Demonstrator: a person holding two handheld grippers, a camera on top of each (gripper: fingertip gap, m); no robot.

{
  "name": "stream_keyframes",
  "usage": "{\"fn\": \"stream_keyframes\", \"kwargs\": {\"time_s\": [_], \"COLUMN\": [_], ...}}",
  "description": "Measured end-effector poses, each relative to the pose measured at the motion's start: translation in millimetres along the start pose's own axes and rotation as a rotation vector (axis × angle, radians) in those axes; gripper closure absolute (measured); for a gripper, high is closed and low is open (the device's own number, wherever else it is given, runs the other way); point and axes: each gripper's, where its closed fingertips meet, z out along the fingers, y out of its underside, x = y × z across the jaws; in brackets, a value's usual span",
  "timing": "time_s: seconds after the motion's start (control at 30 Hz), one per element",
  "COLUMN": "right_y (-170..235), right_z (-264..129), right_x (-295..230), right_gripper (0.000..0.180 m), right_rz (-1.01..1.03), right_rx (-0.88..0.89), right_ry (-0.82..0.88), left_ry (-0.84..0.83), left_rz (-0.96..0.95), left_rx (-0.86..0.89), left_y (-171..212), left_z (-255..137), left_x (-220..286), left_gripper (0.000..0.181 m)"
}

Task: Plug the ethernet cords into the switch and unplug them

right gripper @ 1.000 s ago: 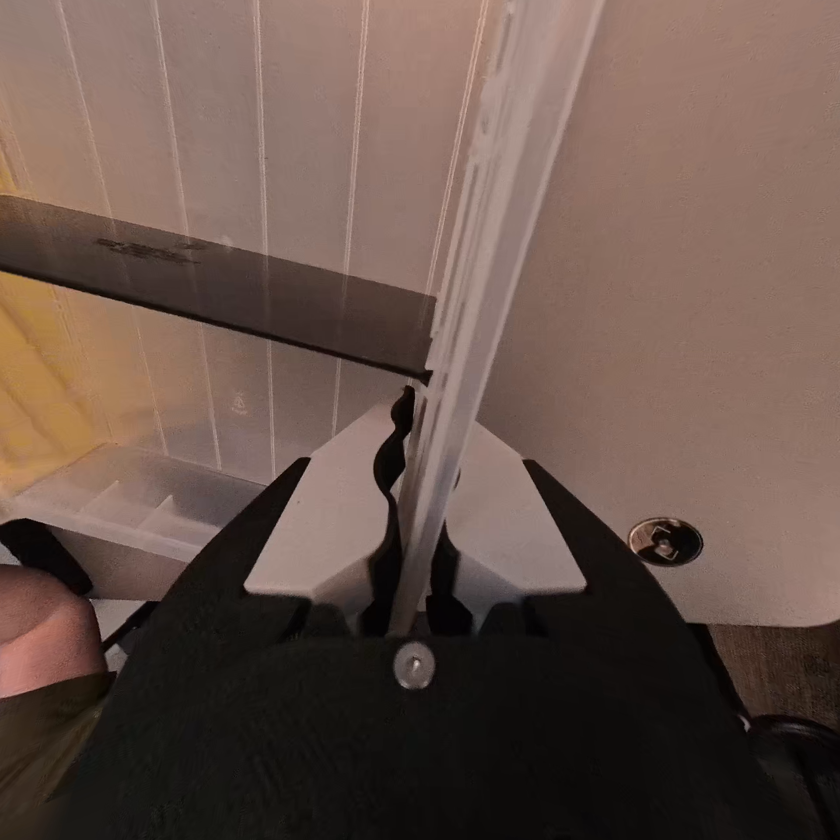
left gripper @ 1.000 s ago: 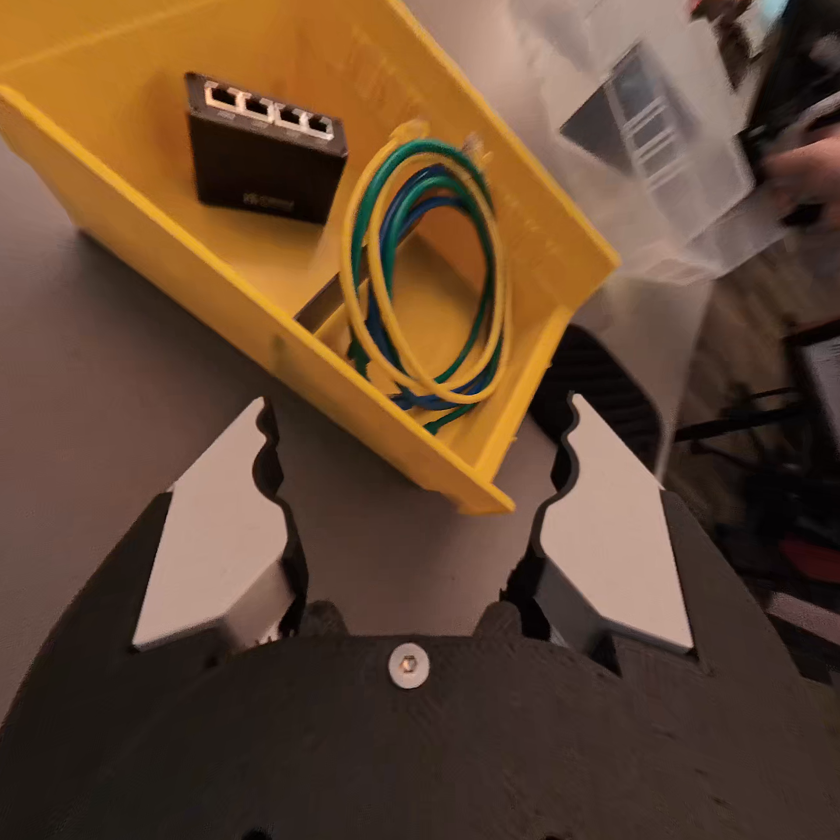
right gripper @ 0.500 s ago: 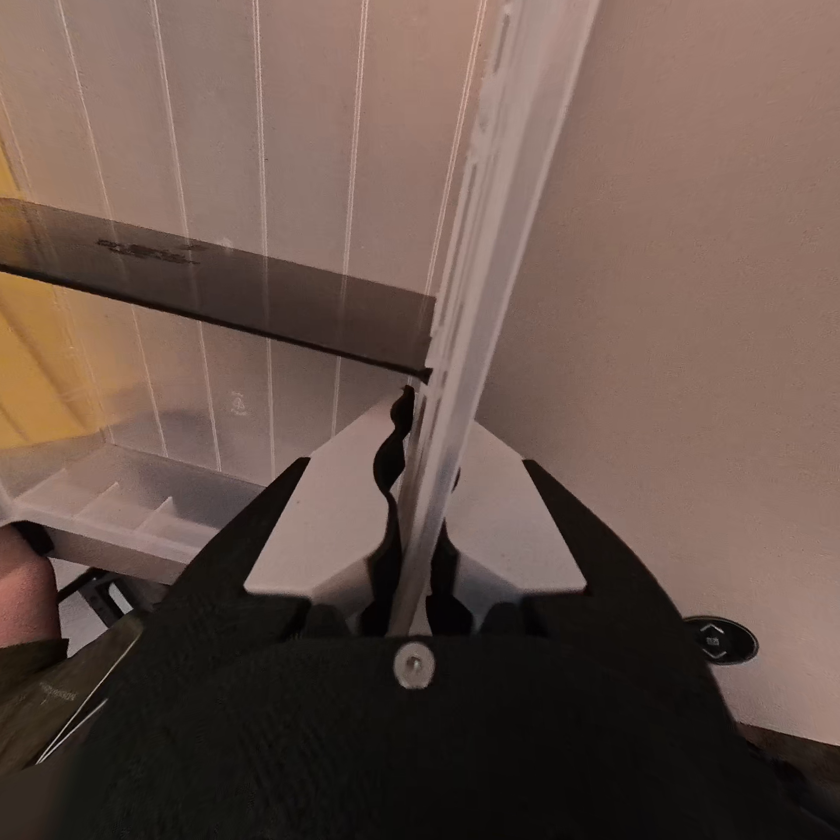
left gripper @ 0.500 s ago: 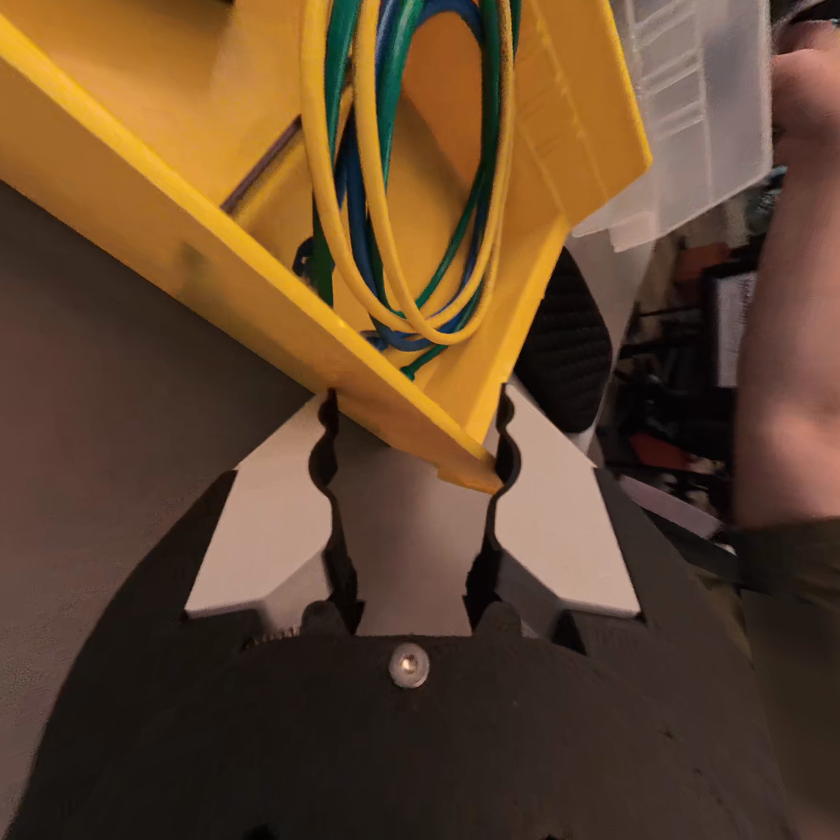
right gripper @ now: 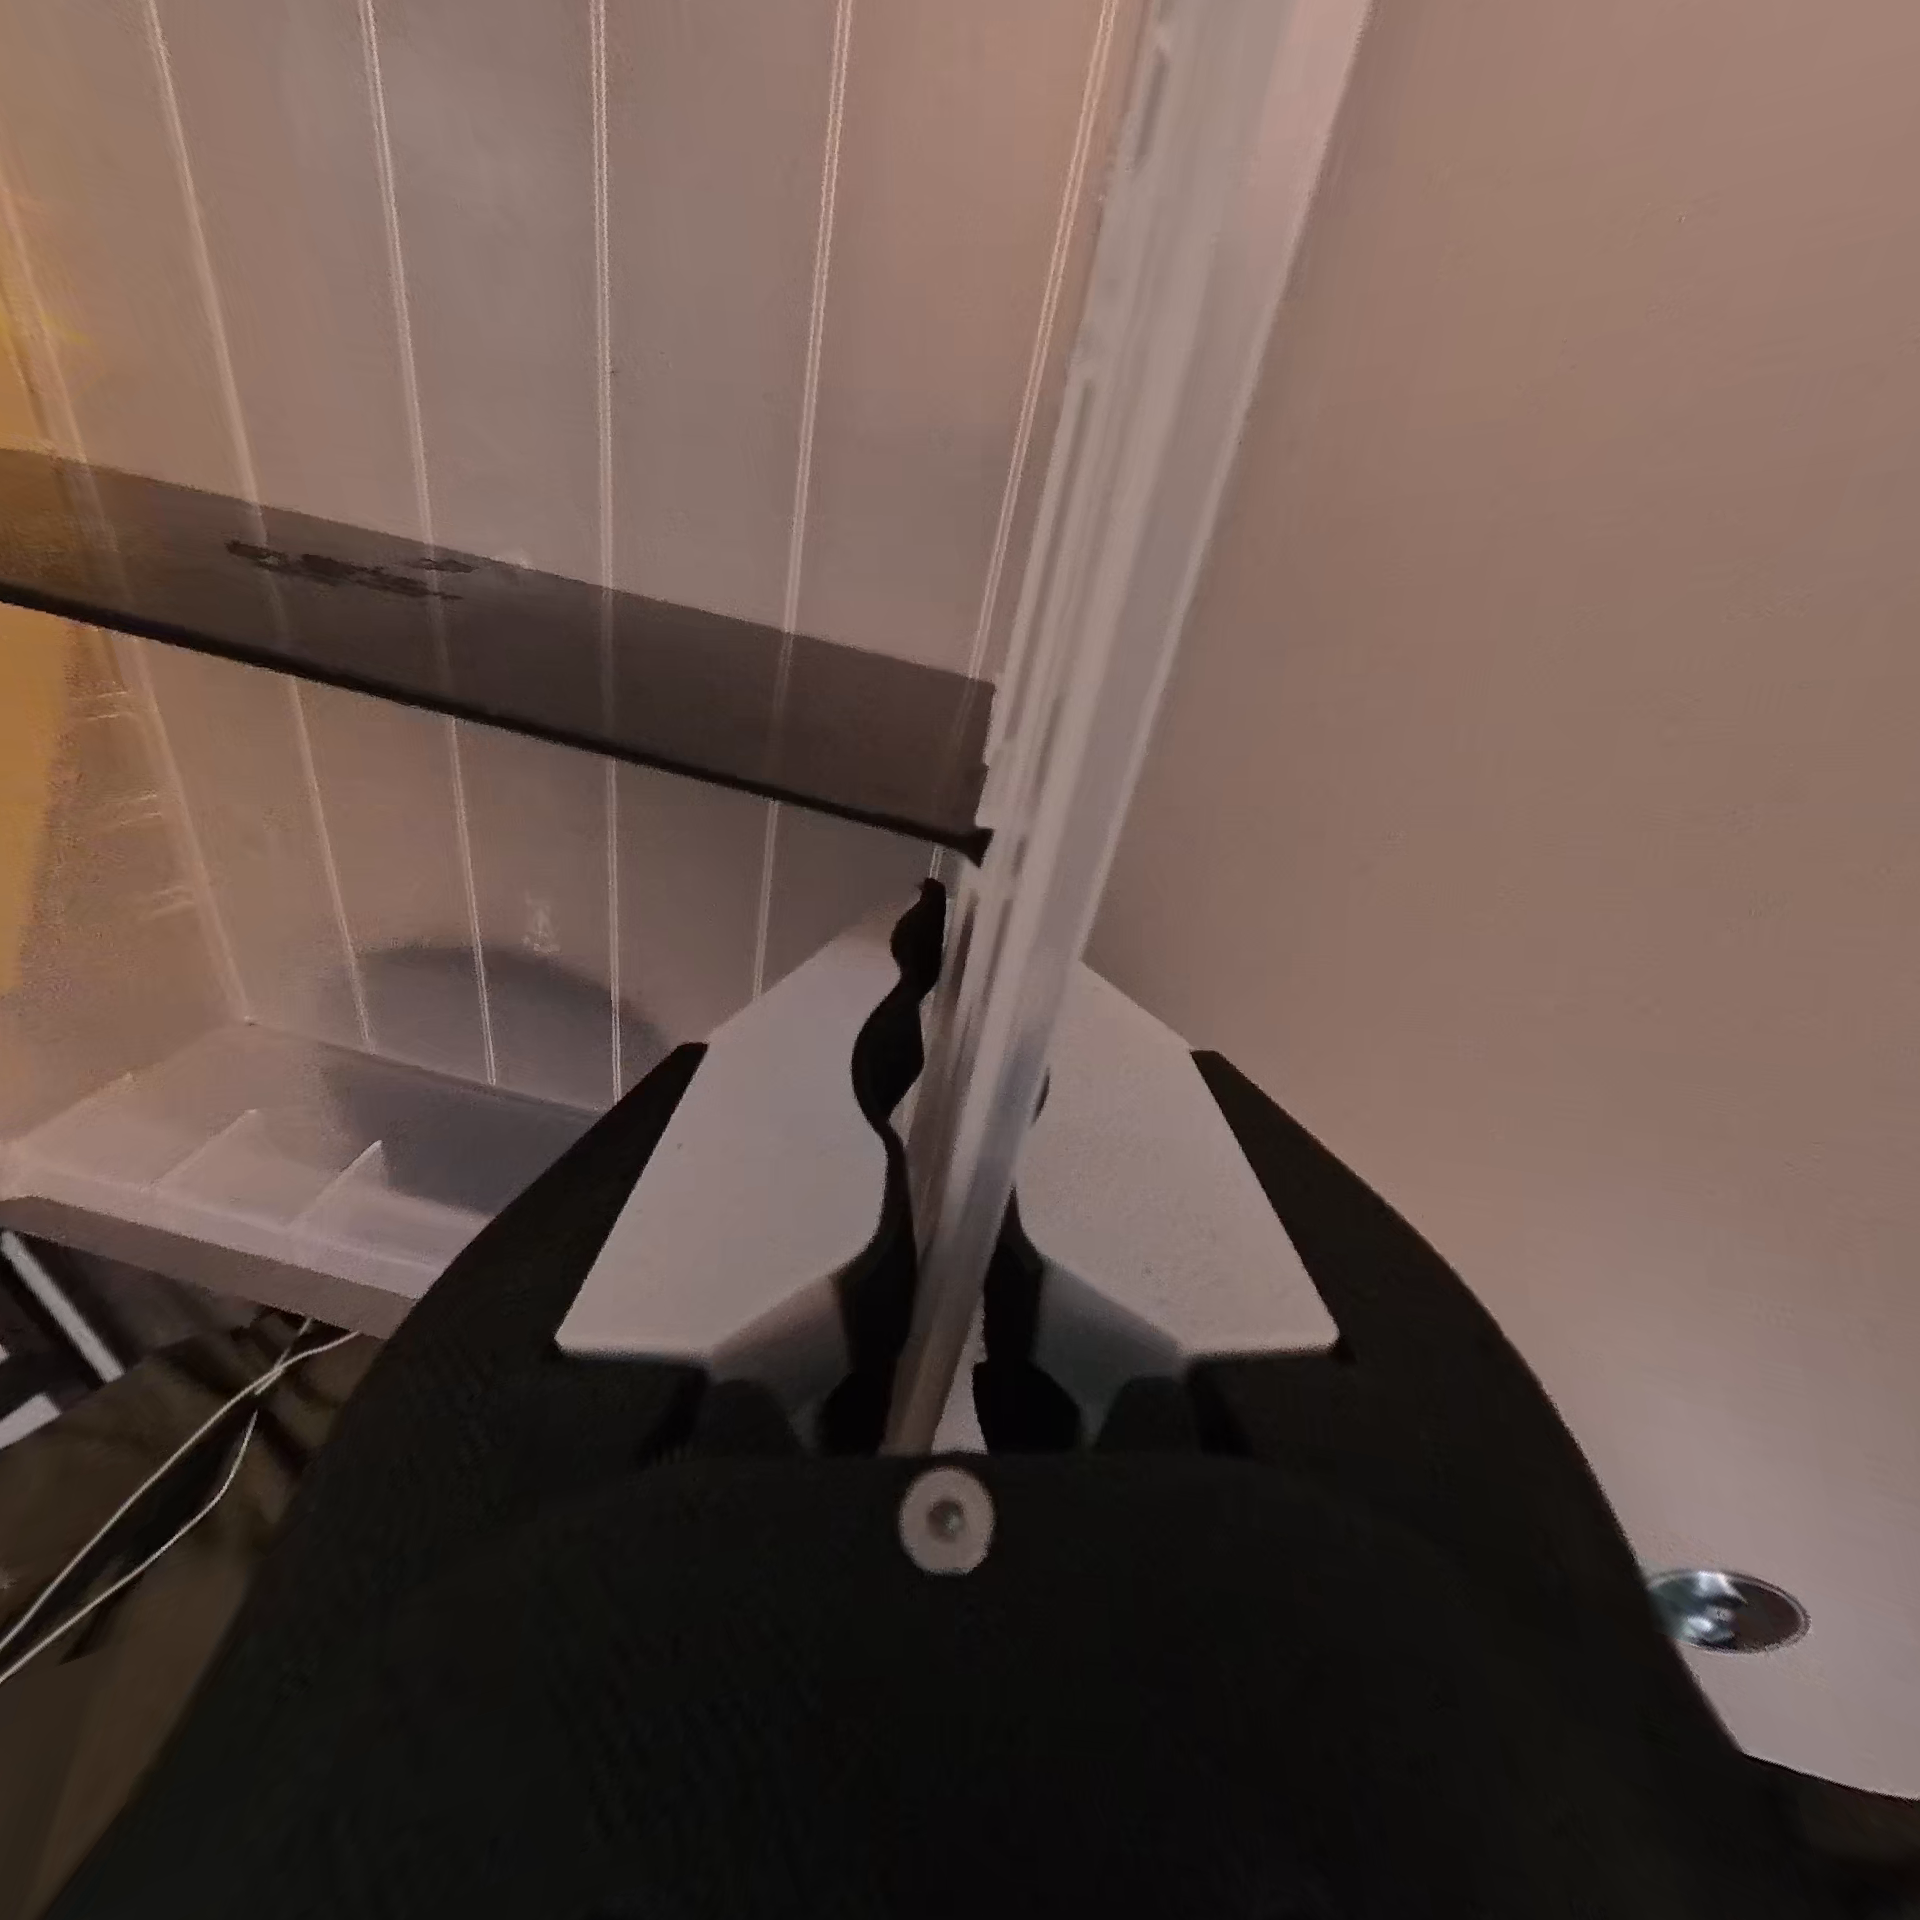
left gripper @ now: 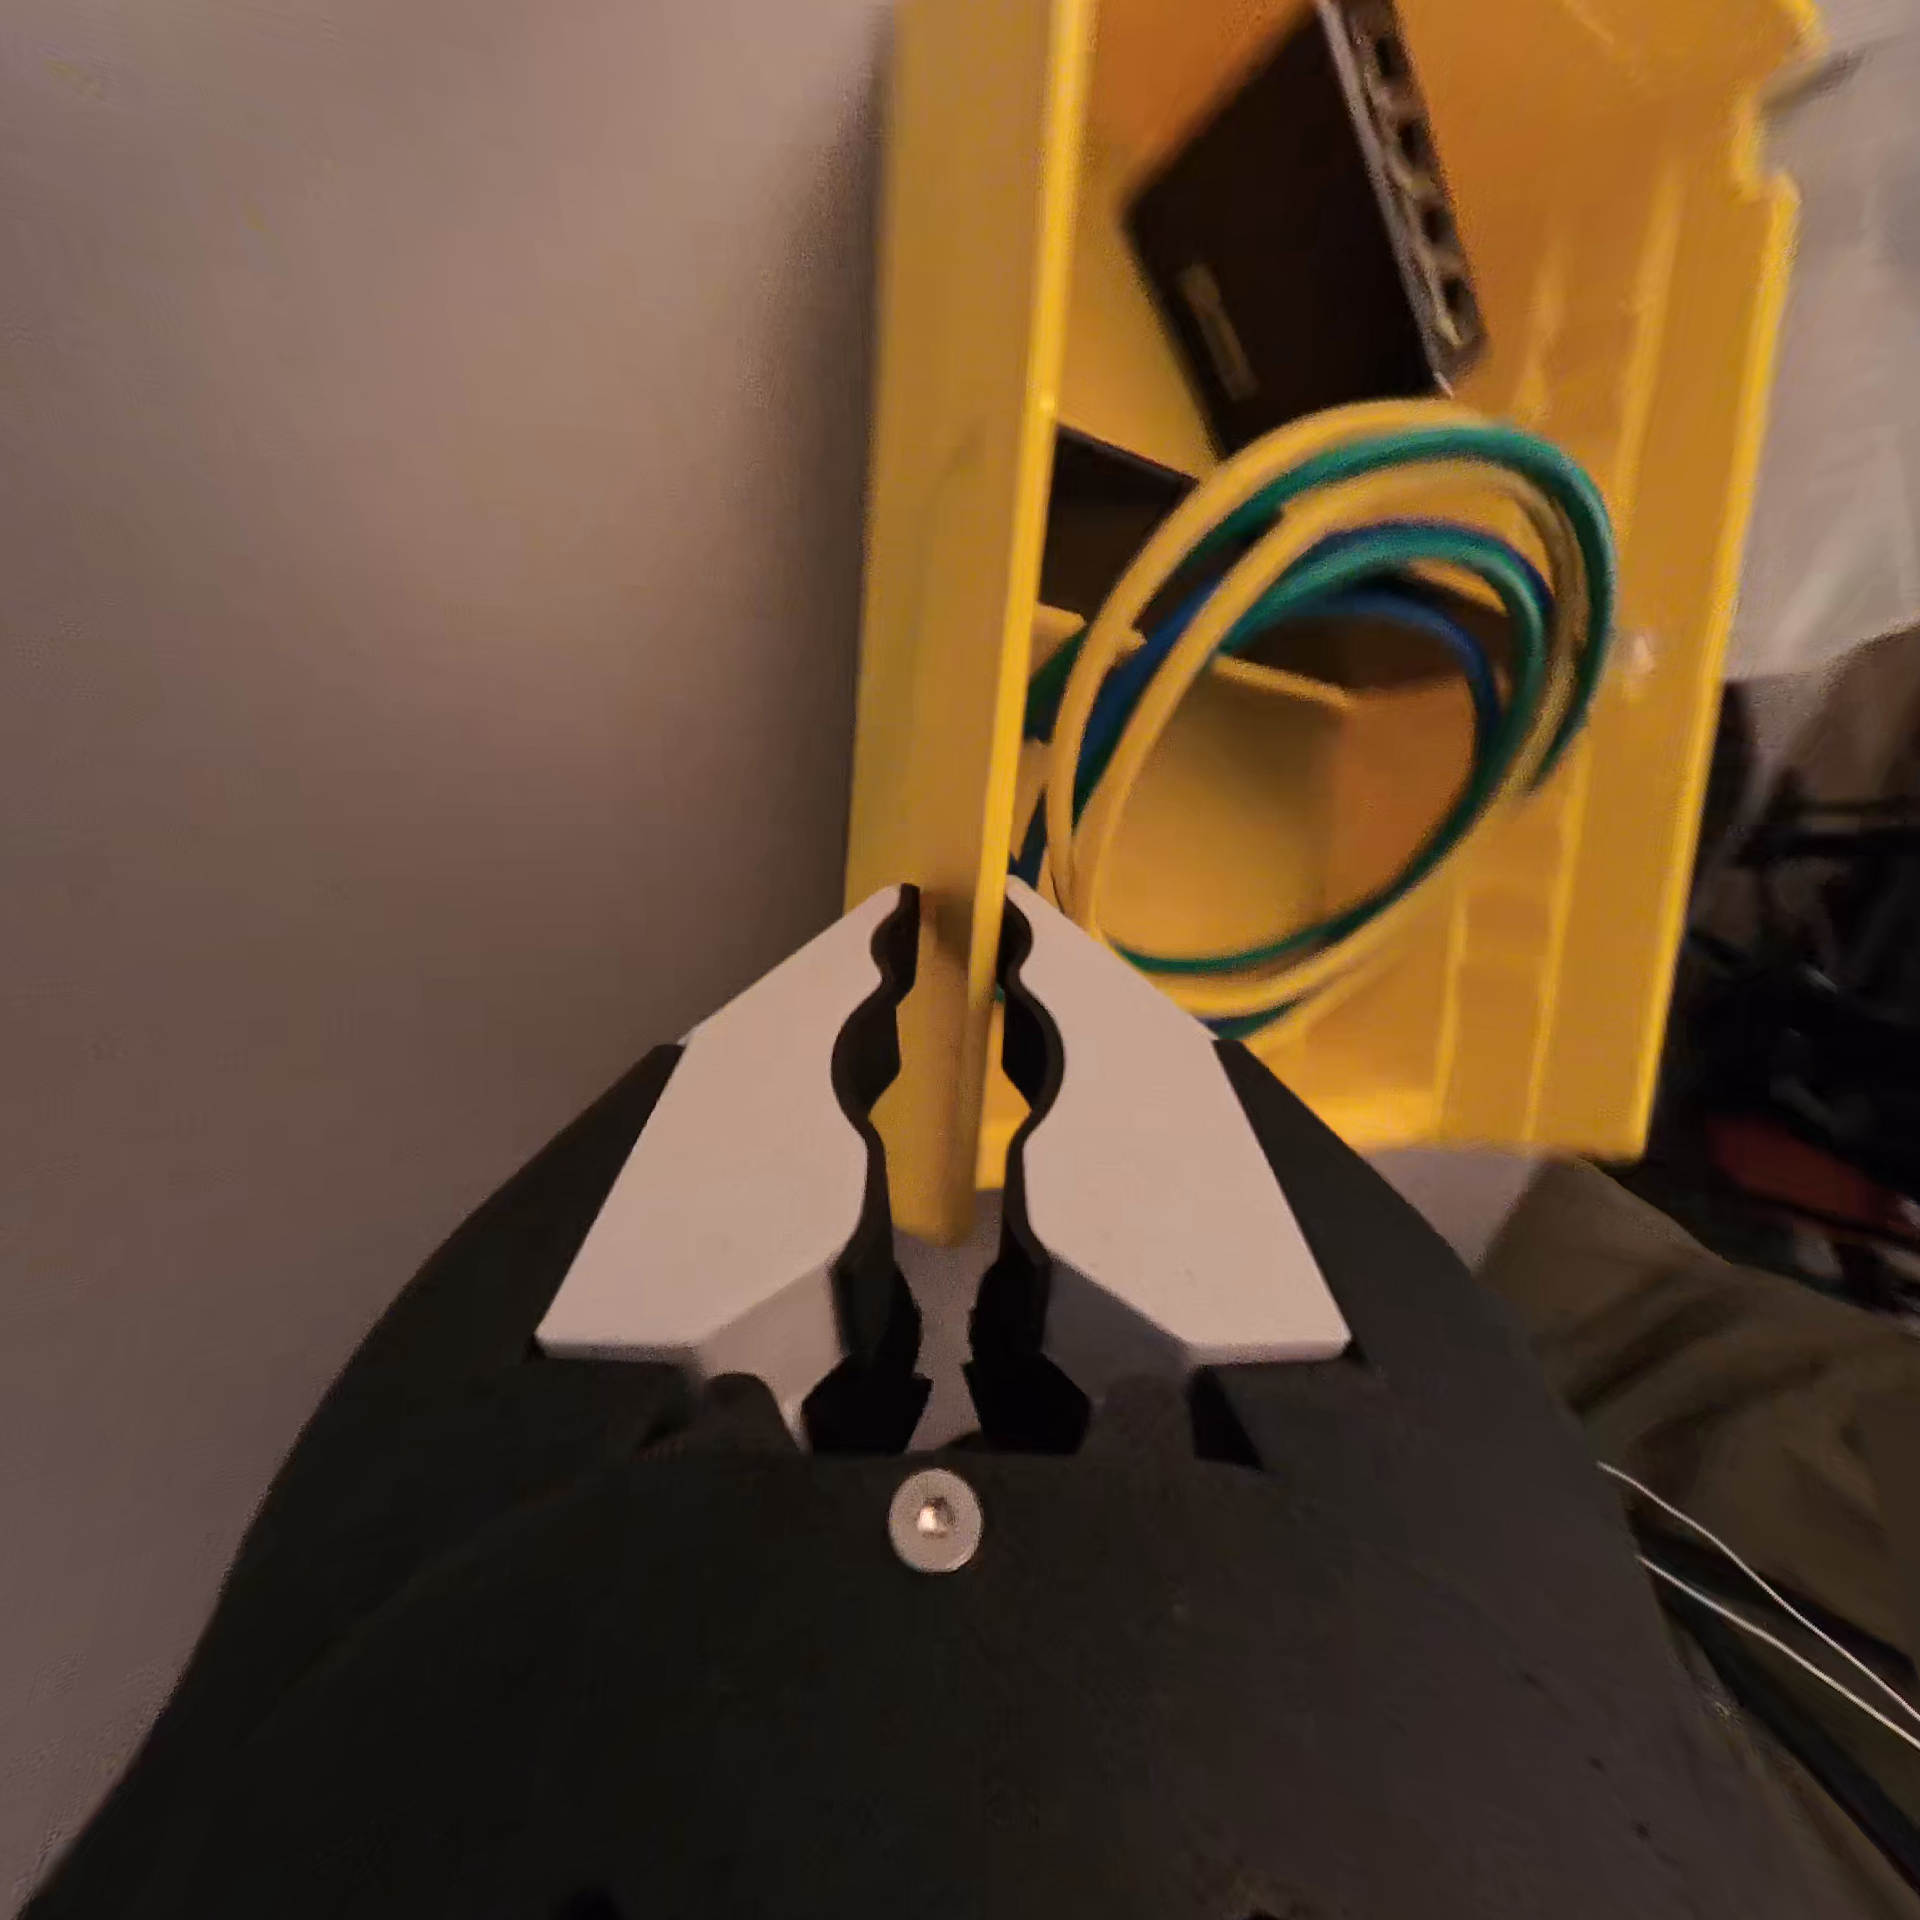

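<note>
In the left wrist view my left gripper (left gripper: 951, 935) is shut on the side wall of a yellow bin (left gripper: 935, 623), both pads pressing on it. Inside the bin lie a black switch (left gripper: 1309, 218) with a row of ports and a coil of yellow, green and blue ethernet cords (left gripper: 1351, 675). In the right wrist view my right gripper (right gripper: 987, 987) is shut on the wall of a clear plastic bin (right gripper: 1091, 520). A flat black piece (right gripper: 520, 655) shows through the clear bin.
The grey table (left gripper: 416, 520) lies left of the yellow bin. A round metal fitting (right gripper: 1725, 1621) sits in the table near its edge at lower right. Dark clutter and a person's olive sleeve (left gripper: 1714, 1403) lie to the right, off the table. Spacing between my two grippers at the tips: around 50 cm.
My left gripper moved up to the yellow bin's corner and closed on its side wall; the bin has swung in view. The right gripper stays shut on the clear bin, which shifted a little.
</note>
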Motion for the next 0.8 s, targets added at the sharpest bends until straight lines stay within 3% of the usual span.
{"fn": "stream_keyframes", "kwargs": {"time_s": [0.17, 0.3, 0.43, 0.53, 0.63, 0.8], "right_y": [-16, -27, -37, -47, -55, -41], "right_z": [9, 14, 18, 20, 18, 17], "right_x": [-33, -56, -71, -71, -58, -44], "right_gripper": [0.178, 0.178, 0.177, 0.177, 0.177, 0.176], "right_rz": [-0.051, -0.104, -0.142, -0.127, -0.097, -0.011], "right_rx": [-0.027, -0.046, -0.059, -0.063, -0.065, -0.180], "right_ry": [0.028, 0.081, 0.126, 0.143, 0.180, 0.128], "left_ry": [-0.136, -0.135, -0.237, -0.295, -0.237, -0.217], "left_rz": [-0.067, -0.239, -0.435, -0.466, -0.497, -0.487], "left_rx": [0.059, 0.146, 0.253, 0.247, 0.211, 0.189], "left_y": [31, 65, 96, 122, 141, 150], "left_z": [-56, -96, -134, -150, -152, -153], "left_x": [-70, -110, -149, -157, -145, -139], "left_gripper": [0.168, 0.168, 0.169, 0.171, 0.169, 0.169]}}
